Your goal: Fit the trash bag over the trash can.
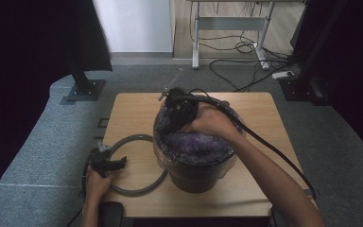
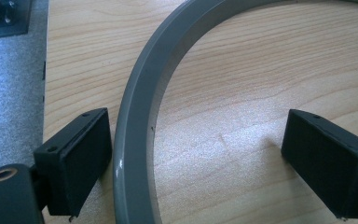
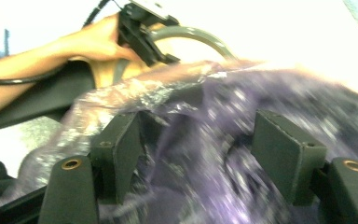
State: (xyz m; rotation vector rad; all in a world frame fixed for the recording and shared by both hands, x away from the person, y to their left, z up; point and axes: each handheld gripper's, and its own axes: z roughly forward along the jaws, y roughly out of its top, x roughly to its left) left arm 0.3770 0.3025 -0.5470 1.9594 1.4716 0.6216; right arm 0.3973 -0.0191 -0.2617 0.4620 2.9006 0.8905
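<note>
A dark bucket (image 1: pixel 198 178) stands mid-table, lined with a purple-and-clear plastic bag (image 1: pixel 194 144) folded over its rim. My right gripper (image 1: pixel 170 118) hangs over the bucket's far-left rim, pointing down at the bag. In the right gripper view its jaws (image 3: pixel 198 121) stand apart, with the blurred bag film (image 3: pixel 223 93) lying between and behind them. A grey ring (image 1: pixel 137 138) lies flat on the table, left of the bucket. My left gripper (image 1: pixel 116 163) rests there, open (image 2: pixel 198 116). The ring's band (image 2: pixel 135 93) runs between its jaws, close beside the left pad.
The wooden table (image 1: pixel 132 109) has bare room at its far left and right. A dark flat object (image 1: pixel 108 213) sits at the front left edge. Black stand bases (image 1: pixel 82 87) flank the table. Cables (image 1: pixel 246 47) lie on the floor beyond.
</note>
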